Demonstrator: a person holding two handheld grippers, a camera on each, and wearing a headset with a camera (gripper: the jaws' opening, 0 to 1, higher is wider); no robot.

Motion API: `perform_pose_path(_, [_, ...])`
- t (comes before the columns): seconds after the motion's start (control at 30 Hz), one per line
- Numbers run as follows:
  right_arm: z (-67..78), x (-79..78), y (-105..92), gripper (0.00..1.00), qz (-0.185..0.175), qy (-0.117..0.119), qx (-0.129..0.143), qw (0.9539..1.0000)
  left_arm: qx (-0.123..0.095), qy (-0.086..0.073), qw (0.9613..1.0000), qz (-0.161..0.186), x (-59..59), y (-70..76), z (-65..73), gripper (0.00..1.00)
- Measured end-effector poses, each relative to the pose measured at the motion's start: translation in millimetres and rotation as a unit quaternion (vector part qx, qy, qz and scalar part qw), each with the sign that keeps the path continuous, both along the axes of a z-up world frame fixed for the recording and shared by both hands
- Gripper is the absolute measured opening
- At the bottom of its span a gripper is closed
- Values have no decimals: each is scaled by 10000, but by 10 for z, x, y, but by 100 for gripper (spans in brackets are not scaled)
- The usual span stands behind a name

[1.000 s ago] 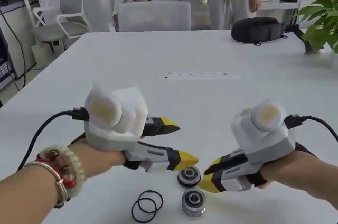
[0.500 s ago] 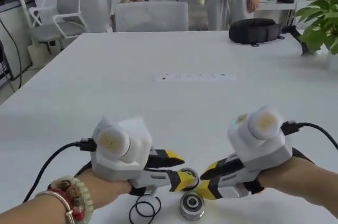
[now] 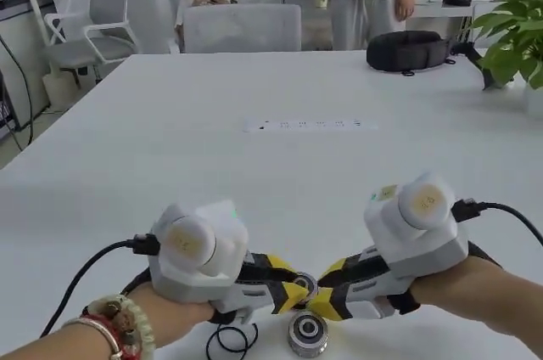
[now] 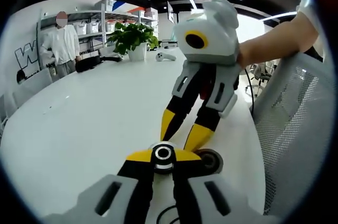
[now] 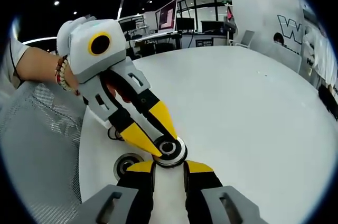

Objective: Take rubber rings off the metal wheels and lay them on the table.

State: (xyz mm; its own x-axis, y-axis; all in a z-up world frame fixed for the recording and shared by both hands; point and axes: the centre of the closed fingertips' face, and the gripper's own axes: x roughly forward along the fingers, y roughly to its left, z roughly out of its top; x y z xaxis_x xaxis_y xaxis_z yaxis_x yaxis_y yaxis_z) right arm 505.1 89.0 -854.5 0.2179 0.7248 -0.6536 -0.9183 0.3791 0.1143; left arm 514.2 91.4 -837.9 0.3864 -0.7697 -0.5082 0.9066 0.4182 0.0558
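Two handheld grippers are meeting tip to tip low over a white table [image 3: 280, 173]. The left gripper [image 4: 162, 156] is clamping its yellow jaws on a small metal wheel [image 5: 170, 150]. The right gripper [image 3: 327, 289] is pressing in from the opposite side, tips at the wheel's rim; whether they are pinching the rubber ring cannot be told. A second ago the grippers were apart, the left jaws spread, and this wheel was sitting free. Ring removal is probably just starting. A second wheel [image 3: 308, 333] and loose rings [image 3: 231, 339] are lying nearby on the table.
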Motion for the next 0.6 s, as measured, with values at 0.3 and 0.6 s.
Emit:
perform_pose_path(0.3, [-7, 29, 38, 21, 29, -240, 29, 9997, -1, 19, 10000, 71, 29, 21, -4, 7])
perform_pose_path(0.6, [-2, 58, 63, 21, 200, -604, -62, 9980, 4, -25, 9999, 156, 60, 46, 2, 7])
